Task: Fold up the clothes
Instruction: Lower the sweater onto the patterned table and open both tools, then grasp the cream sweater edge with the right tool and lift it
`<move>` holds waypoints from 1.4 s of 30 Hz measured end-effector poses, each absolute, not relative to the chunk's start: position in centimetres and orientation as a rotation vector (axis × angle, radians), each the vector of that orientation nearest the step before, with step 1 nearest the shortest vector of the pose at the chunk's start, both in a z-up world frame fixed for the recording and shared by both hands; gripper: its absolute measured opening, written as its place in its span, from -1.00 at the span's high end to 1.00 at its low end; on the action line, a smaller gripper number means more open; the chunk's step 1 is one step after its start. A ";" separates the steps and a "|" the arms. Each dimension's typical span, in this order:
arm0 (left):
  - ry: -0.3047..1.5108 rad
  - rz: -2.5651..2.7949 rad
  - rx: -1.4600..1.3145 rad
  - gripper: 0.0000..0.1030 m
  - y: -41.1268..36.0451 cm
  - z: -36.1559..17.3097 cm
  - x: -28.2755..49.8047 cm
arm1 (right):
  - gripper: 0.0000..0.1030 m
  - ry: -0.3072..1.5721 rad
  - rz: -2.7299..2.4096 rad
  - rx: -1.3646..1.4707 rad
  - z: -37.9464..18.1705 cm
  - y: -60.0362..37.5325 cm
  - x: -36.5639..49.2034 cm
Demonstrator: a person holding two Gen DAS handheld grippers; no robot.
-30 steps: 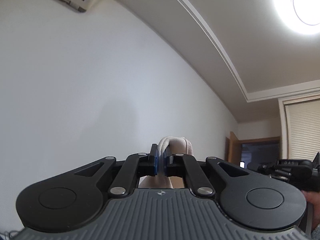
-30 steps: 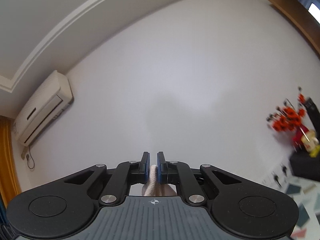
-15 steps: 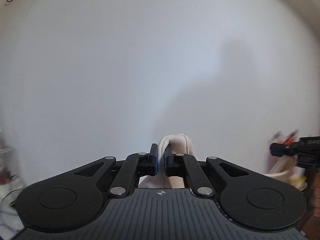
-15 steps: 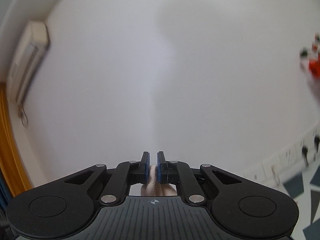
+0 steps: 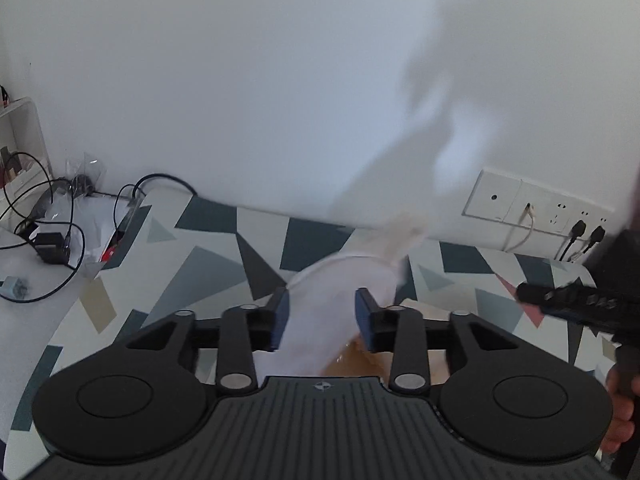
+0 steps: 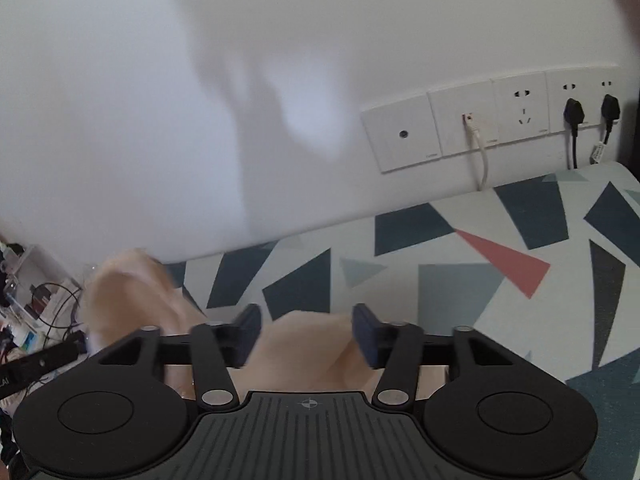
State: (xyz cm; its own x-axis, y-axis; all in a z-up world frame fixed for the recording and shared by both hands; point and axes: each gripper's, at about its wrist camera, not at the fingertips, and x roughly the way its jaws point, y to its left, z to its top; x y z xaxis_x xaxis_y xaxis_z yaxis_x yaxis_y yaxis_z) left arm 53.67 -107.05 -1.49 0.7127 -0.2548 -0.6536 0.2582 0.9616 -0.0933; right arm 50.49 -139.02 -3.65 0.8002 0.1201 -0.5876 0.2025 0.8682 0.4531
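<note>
- My left gripper (image 5: 321, 314) pointed down at the table, blue-padded jaws opening; a blurred pale cream cloth garment (image 5: 340, 308) sat between them, the pads apart from it as far as I could tell.
- That garment ran up from below the gripper body, its far end flapping above the geometric-patterned tablecloth (white with dark blue, grey and pink triangles) (image 5: 216, 256).
- My right gripper (image 6: 306, 328) had its jaws opening too; the same cream fabric (image 6: 304, 344) lay bunched between and under them, not pinched.
- Another lump of the cloth rose at the left of the right wrist view, motion-blurred.
- In the left wrist view the black right-hand gripper showed at the right edge, with my hand (image 5: 622, 412) on its handle.
- Behind the table was a white wall (image 5: 280, 80) carrying blurred shadows.
- A row of white wall sockets (image 6: 480, 120) sat just above the table edge, with a white cable and two black plugs in it.
- Black cables and a small black adapter (image 5: 50, 242) cluttered the table's far left corner.
</note>
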 end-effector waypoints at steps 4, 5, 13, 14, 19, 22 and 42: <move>0.738 -0.280 0.088 -0.19 -106.0 -1.4 52.0 | -0.20 0.619 -0.044 0.532 -5.4 -141.2 48.1; 0.757 -0.293 0.107 -0.21 -105.7 -1.8 51.4 | -0.19 0.632 -0.058 0.536 -6.3 -141.7 47.7; 0.915 -0.568 0.288 -0.49 -109.5 -8.9 46.2 | -0.14 0.767 -0.131 0.620 -13.6 -141.7 39.1; 0.930 -0.593 0.312 -0.49 -110.5 -9.9 45.8 | -0.14 0.772 -0.147 0.647 -13.9 -141.4 38.1; 1.001 -0.729 0.352 -0.47 -114.1 -13.1 44.0 | -0.14 0.781 -0.254 0.704 -14.2 -139.9 32.4; 0.987 -0.790 0.415 -0.47 -114.4 -13.6 42.8 | -0.14 0.774 -0.307 0.656 -13.8 -138.3 29.9; 1.039 -0.815 0.231 -0.47 -105.6 -15.5 45.8 | -0.30 1.061 -0.303 0.314 -15.3 -119.0 27.6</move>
